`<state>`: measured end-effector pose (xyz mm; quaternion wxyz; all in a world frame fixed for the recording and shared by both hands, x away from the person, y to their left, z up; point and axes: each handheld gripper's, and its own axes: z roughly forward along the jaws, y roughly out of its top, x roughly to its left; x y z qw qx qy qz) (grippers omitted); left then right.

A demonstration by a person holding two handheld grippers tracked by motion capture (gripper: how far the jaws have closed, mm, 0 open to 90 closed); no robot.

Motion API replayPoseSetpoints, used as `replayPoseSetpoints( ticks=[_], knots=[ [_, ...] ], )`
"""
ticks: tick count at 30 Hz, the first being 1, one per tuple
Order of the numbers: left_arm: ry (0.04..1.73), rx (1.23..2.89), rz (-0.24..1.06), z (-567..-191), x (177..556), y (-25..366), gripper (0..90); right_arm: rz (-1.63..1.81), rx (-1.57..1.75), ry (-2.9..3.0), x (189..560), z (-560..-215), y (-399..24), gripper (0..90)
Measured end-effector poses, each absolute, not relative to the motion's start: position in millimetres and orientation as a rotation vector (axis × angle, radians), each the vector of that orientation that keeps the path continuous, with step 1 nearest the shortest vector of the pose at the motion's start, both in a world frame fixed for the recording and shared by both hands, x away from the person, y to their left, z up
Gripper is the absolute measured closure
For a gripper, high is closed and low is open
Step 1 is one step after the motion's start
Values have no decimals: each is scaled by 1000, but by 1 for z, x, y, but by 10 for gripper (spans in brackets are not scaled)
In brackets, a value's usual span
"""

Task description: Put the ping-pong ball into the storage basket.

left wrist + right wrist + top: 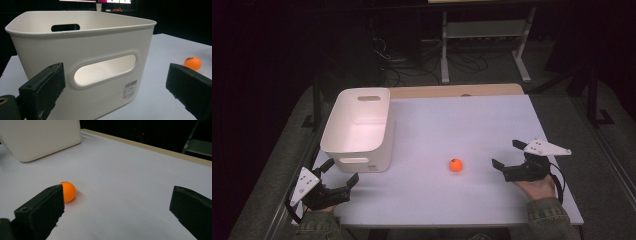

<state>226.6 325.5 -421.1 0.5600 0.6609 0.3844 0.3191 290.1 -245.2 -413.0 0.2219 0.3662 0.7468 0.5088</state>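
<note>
Near the right edge of the white table top (452, 205), the right gripper (506, 154) rests low in a person's hand, and its 2 black jaws stand wide apart with nothing between them. Its grey three-cornered plate sits on top and points to the right. Just to the left of this gripper, a little apart from its jaws, lies the small round orange ball (456, 165), the thing nearest to it. The ball looks smooth and matt, bright orange, with a small dark print on its upper side; in the right gripper view the ball (67, 191) lies on the table just past the tip of the jaw at the left of that view, not touching it.

At the near left corner of the table, the left gripper (342, 172) is also held low, with its 2 jaws spread wide and empty. It points at the tall white plastic bin (357, 142) with oval handle slots, which stands just in front of it at the left side of the table. A small printed label is stuck low on the near wall of the bin.
</note>
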Motion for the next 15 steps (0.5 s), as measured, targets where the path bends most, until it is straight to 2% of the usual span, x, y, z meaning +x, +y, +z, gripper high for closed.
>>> replayPoseSetpoints(
  ticks=[15],
  knots=[
    [909, 1558, 751, -421, 227, 324, 19, 1354, 1016, 2133, 289, -411, -243, 0]
  ],
)
